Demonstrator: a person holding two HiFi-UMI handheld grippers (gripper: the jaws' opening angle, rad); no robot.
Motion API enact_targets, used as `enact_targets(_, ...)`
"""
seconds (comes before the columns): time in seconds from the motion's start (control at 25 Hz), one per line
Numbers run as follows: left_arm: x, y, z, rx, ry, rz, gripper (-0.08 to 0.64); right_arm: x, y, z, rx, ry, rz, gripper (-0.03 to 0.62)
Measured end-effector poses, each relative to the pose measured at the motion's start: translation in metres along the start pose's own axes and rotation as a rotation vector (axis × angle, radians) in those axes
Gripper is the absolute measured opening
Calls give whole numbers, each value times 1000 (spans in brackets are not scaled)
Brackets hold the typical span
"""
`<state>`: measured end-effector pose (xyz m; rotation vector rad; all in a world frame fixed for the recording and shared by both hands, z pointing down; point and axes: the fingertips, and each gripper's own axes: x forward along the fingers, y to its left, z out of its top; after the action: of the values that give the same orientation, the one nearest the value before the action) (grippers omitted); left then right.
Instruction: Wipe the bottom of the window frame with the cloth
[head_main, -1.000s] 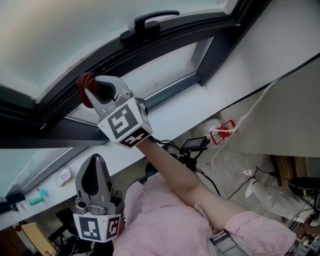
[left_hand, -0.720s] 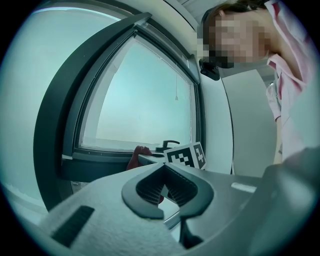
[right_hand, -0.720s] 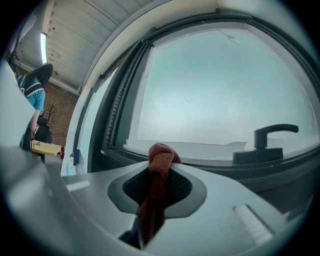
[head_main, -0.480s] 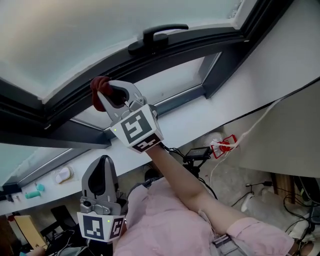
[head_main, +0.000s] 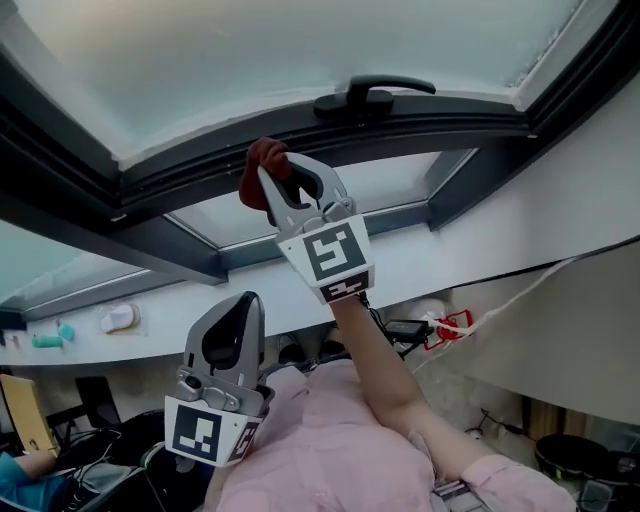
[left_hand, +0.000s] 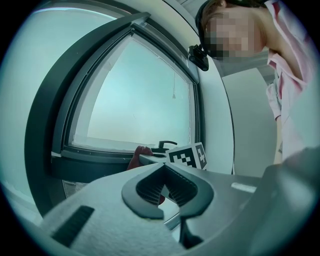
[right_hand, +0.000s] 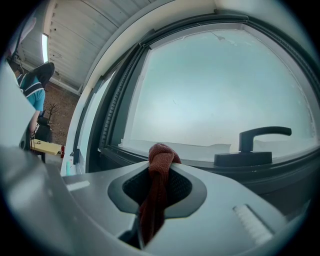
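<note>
The right gripper has its jaws clamped on the cloth, a dark red, bunched rag. In the right gripper view a twisted strand of the cloth runs up between the two jaws and ends in a knot-like wad just past their tips. The left gripper hangs lower, near the person's chest, with its jaws together and nothing held between them; in its own view the tips meet.

The wad of cloth sits at the dark lower rail of the window frame, ahead of the right gripper's tips and on their left side in the head view. Whether it presses on the rail or is just short of it cannot be told. The black window handle stands on the same rail, to the right of the cloth and apart from it. Below the frame runs the white sill. The arm behind the right gripper wears a pink sleeve.
</note>
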<state>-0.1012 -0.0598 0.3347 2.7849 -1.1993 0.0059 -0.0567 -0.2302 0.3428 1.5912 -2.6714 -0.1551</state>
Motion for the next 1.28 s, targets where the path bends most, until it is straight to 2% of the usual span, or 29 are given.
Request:
enact_targets(0.36, 14, -11, 0, 5, -10, -6, 2, -8, -15, -2, -9, 1, -3, 61)
enact_targets(0.56, 19, -13, 8, -34, -53, 33, 2, -14, -24, -3, -16, -4, -5, 61)
enact_targets(0.72, 19, -15, 2, -11, -37, 43, 0, -18, -30, -3, -19, -15, -3, 61)
enact_targets(1.0, 27, -23, 3, -28, -62, 54, 2, -25, -42, -8, -30, -15, -3, 61)
enact_targets(1.12, 29, -27, -3, -9, -44, 37, 0, -28, -48, -6, -27, -24, -5, 61)
enact_targets(1.28, 33, -29, -2, -23, -52, 44, 2, -32, -54, -5, -23, -24, -7, 61)
